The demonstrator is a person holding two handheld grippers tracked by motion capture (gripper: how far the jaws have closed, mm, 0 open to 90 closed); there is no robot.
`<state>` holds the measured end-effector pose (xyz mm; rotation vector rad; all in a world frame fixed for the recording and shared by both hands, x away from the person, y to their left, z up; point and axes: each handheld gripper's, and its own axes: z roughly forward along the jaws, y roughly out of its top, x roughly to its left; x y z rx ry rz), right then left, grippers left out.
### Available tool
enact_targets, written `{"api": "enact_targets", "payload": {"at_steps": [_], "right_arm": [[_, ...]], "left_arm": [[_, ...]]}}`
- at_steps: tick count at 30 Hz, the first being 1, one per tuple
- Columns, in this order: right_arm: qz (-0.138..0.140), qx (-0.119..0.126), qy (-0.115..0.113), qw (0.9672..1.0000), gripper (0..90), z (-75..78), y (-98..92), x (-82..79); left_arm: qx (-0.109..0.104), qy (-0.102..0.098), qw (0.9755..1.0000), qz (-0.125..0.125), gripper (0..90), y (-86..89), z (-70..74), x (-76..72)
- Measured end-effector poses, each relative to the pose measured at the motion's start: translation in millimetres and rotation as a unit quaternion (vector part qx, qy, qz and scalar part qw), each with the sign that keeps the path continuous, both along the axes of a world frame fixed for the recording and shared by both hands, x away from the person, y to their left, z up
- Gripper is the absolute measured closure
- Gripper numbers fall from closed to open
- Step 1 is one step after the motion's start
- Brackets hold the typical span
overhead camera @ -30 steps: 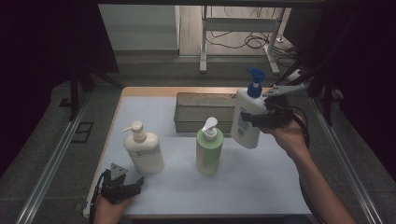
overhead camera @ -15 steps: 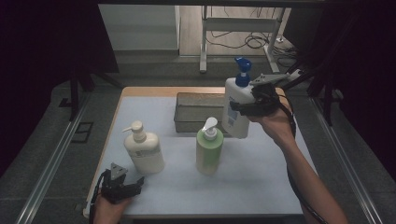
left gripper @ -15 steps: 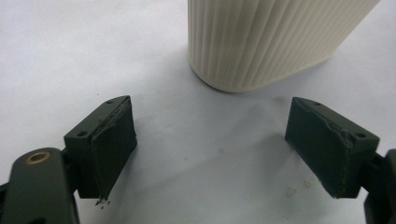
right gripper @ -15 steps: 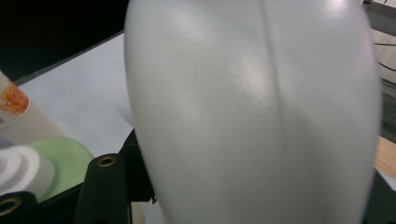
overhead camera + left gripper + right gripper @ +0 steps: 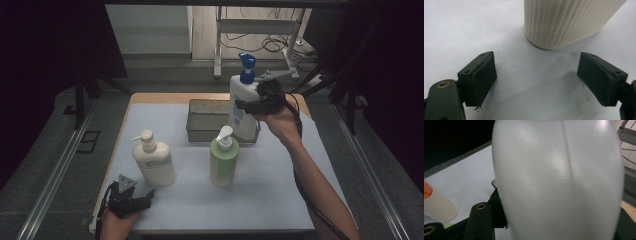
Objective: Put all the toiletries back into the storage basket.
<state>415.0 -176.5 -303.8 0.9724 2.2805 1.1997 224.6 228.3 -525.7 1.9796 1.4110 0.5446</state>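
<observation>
A tall white pump bottle with a blue head (image 5: 242,107) hangs over the right part of the grey wire basket (image 5: 205,120), with my right gripper (image 5: 250,106) shut on its body. Its pale side (image 5: 559,180) looms close in the right gripper view, between the jaws. A green pump bottle (image 5: 223,161) stands in front of the basket. A cream ribbed pump bottle (image 5: 153,161) stands at the left, and its base (image 5: 566,22) lies just ahead of my left gripper (image 5: 549,80). My left gripper (image 5: 131,199) rests open near the table's front left corner, nothing between its pads.
A white mat (image 5: 270,195) covers the table, with bare room at the front right. The table's wooden edge (image 5: 160,97) shows at the back. A metal frame and cables (image 5: 265,42) lie on the floor beyond the table.
My right gripper has carried the blue-headed bottle leftward, from beside the basket's right end to over it. The left gripper has stayed put.
</observation>
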Motion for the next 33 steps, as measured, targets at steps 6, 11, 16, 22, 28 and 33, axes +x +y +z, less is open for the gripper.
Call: {"api": "enact_targets", "payload": {"at_steps": [6, 11, 16, 22, 28, 33], "right_arm": [[-0.001, 0.004, -0.002, 1.0, 40.1, -1.0, 13.0, 12.4], [0.0, 0.005, -0.008, 1.0, 40.1, -0.7, 20.9, 18.0], [0.0, 0.006, -0.012, 0.9999, 40.1, -1.1, 32.5, 26.8], [-0.004, 0.008, -0.017, 0.9998, 40.1, -3.1, 43.0, 35.8], [-0.006, 0.017, -0.018, 0.9997, 40.2, -6.6, 51.5, 42.5], [-0.007, 0.016, -0.022, 0.9996, 40.2, -9.4, 57.7, 46.8]], "left_arm": [[-0.001, 0.003, 1.0, -0.006, 13.3, 0.0, 0.0, 0.5], [0.0, 0.005, 1.0, -0.008, 12.5, -0.1, 0.2, 0.8], [0.001, 0.006, 0.9999, -0.011, 12.3, 0.2, 0.4, 1.3], [0.001, 0.007, 0.9999, -0.012, 12.3, 0.3, 0.5, 1.4], [0.002, 0.007, 0.9999, -0.013, 12.3, 0.5, 0.6, 1.3], [0.002, 0.007, 0.9999, -0.013, 12.3, 0.5, 0.6, 1.3]]}}
